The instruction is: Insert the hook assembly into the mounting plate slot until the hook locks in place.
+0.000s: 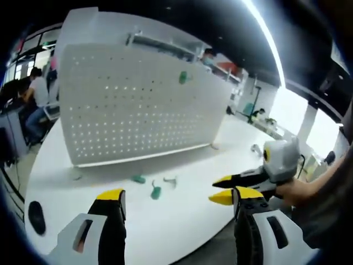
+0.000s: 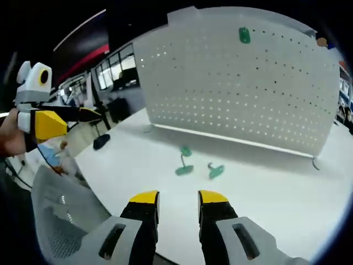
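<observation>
The left gripper [image 1: 174,197], seen in the left gripper view, hangs over the near edge of a white table [image 1: 182,221] with its yellow-tipped jaws spread wide and nothing between them. In from three o'clock comes the right gripper [image 1: 222,189], its tips narrowly parted and likewise empty, a person's hand [image 1: 295,192] behind it. Beyond the jaws, toward twelve o'clock, three small green hook assemblies [image 1: 156,191] lie loose on the tabletop, near one another and just in front of the upright white pegboard mounting plate [image 1: 132,105], which already carries one green hook [image 1: 182,77] high on its face at about one o'clock.

In the right gripper view the right gripper [image 2: 177,197] shows a modest gap between its tips and holds nothing; the loose hooks [image 2: 185,168] sit at twelve o'clock, well apart from it, with the plate [image 2: 242,83] rising behind and its mounted hook [image 2: 244,35] near the top edge. The left gripper [image 2: 77,118] enters at nine o'clock.

No hook has yet been picked up, so the risks, as judgements, lie ahead. The pieces are small and smooth-looking on a slick table; a pinch that lands off-centre could skate one away or flip it, and the neighbours could be knocked aside. A hook gripped crooked may meet the slot at an angle and jam or sit unlocked. Pushing hard against a free-standing board could shove or tip it, and a close approach may crowd the hooks out of sight.
</observation>
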A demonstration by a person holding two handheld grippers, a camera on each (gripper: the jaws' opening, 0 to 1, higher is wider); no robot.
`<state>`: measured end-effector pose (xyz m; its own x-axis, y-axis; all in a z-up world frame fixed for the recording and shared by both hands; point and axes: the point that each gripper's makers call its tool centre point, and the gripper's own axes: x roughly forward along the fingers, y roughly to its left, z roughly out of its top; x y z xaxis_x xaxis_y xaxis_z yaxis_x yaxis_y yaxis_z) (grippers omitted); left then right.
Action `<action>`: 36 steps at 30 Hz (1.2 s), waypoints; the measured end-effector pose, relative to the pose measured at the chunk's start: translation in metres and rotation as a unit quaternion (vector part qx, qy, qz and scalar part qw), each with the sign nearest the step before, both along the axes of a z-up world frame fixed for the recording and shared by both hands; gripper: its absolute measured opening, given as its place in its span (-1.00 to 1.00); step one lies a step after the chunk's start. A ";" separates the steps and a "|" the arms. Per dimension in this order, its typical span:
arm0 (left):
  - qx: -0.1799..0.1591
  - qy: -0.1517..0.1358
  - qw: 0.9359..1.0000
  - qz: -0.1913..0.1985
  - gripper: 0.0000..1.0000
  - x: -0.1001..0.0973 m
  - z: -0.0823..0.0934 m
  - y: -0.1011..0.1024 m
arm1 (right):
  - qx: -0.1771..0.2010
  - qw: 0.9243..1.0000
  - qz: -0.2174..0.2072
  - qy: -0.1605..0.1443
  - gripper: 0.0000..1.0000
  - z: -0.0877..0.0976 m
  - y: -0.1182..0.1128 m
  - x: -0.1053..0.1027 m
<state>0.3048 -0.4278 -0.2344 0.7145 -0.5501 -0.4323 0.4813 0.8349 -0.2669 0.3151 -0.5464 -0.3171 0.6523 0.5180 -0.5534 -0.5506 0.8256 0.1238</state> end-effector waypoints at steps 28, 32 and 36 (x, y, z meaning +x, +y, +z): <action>0.000 0.023 0.999 0.023 0.62 0.006 -0.017 0.023 | 0.014 0.999 0.025 0.041 -0.49 -0.019 0.039 0.035; 0.000 0.026 0.999 0.026 0.62 0.009 -0.019 0.028 | 0.010 0.998 0.022 0.051 -0.49 -0.030 0.044 0.046; 0.001 0.032 0.999 0.028 0.62 0.011 -0.022 0.030 | 0.006 0.998 0.027 0.059 -0.50 -0.039 0.051 0.054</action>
<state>0.3154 -0.3978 -0.2567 0.7155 -0.5096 -0.4780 0.4162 0.8603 -0.2943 0.3694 -0.4953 -0.3566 0.5534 0.5578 -0.6186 -0.5759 0.7928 0.1996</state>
